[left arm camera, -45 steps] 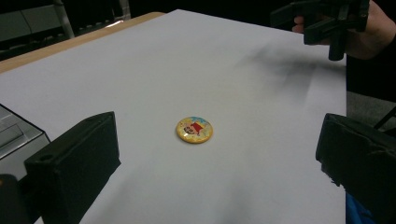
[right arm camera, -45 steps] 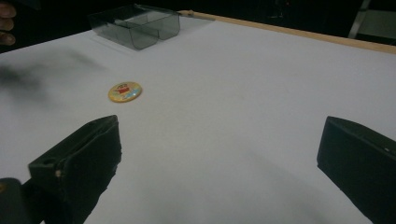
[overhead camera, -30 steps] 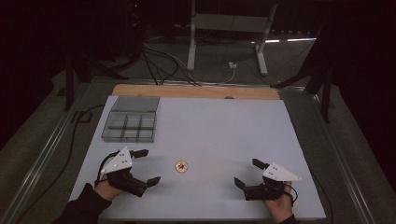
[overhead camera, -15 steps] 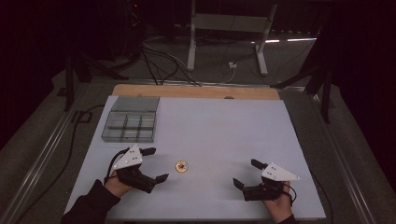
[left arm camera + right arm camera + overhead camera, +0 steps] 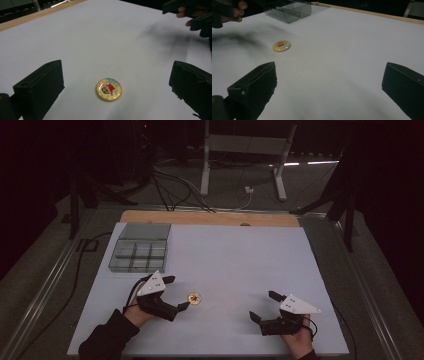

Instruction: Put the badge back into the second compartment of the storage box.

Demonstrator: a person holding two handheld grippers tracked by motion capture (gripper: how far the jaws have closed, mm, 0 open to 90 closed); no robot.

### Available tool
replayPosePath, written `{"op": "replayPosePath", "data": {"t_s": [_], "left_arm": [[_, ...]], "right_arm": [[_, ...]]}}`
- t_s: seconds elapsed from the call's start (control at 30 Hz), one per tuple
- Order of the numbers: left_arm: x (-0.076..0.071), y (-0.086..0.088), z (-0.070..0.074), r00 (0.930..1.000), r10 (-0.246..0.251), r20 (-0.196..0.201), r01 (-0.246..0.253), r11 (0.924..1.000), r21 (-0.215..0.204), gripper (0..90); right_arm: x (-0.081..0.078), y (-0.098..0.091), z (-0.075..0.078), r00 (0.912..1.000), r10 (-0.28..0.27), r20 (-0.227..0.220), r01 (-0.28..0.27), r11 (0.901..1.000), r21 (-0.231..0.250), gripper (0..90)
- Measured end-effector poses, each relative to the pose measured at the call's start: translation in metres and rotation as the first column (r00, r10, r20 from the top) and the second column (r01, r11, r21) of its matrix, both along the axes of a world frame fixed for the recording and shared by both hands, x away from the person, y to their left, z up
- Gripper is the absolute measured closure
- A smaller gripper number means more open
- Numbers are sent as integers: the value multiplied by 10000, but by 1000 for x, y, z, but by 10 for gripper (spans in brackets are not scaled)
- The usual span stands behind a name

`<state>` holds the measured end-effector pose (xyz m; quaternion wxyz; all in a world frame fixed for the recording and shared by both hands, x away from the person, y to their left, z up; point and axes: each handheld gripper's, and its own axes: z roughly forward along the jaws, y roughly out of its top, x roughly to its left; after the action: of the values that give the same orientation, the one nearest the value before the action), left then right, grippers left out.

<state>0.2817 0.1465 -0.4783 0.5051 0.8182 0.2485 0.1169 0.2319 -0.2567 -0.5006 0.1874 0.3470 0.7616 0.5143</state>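
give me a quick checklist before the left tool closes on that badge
1. Left tool open: ok, its jaws stand wide apart in the left gripper view.
2. Small round yellow pin badge with a red cartoon figure between the jaws: ok, it lies flat on the white table sheet, roughly centred, touching neither jaw.
3. Jaws low enough to pinch the thin badge: cannot tell.
4. Right tool out of the way: ok, open, holding nothing, off to the side.
5. Clear grey plastic compartment box free to receive: ok, nothing visible in its compartments.
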Motion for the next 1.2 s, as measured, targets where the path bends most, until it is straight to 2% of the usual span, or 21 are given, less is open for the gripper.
{"op": "replayPosePath", "data": {"t_s": [0.27, 0.3, 0.33, 0.4, 0.43, 0.53, 0.6, 0.73, 0.9, 1.1, 1.2], "left_arm": [[6, -11, -9, 9992, -319, -222, 323, 9993, 180, 5], [7, -14, -11, 9990, -181, -413, 194, 9993, 311, 5], [7, -14, -11, 9990, -181, -413, 194, 9993, 311, 5], [10, -16, -13, 9969, -159, -766, 180, 9995, 277, 5], [13, -17, -14, 9953, -62, -966, 102, 9991, 416, 5], [16, -18, -16, 9934, -115, -1138, 163, 9990, 416, 5], [18, -20, -17, 9942, -77, -1076, 139, 9983, 572, 5], [19, -25, -22, 9942, -212, -1051, 321, 9942, 1031, 6], [20, -30, -24, 9913, -282, -1288, 480, 9871, 1528, 44], [24, -32, -28, 9890, -90, -1478, 365, 9822, 1844, 60], [25, -33, -29, 9879, -145, -1547, 453, 9793, 1975, 76]], "right_arm": [[0, 0, 0, 10000, 28, -8, -28, 10000, 5, 0], [0, 0, 0, 10000, 33, -10, -33, 10000, 9, 0], [0, 0, 0, 10000, 33, -10, -33, 10000, 9, 0], [0, 0, 0, 10000, 47, -20, -47, 10000, -3, 0], [-1, 0, 0, 10000, 39, -27, -39, 10000, 13, 0], [-1, 0, 0, 10000, 51, -34, -51, 10000, 11, 0], [-1, 0, 0, 10000, 54, -42, -54, 10000, 27, 0], [0, -1, 0, 10000, 49, -47, -49, 10000, 51, 0], [-1, -1, 0, 10000, 62, -45, -62, 10000, 41, 0], [0, -1, 0, 10000, 63, -41, -63, 10000, 51, 0], [0, -1, 0, 10000, 62, -60, -62, 10000, 63, 0]]}}
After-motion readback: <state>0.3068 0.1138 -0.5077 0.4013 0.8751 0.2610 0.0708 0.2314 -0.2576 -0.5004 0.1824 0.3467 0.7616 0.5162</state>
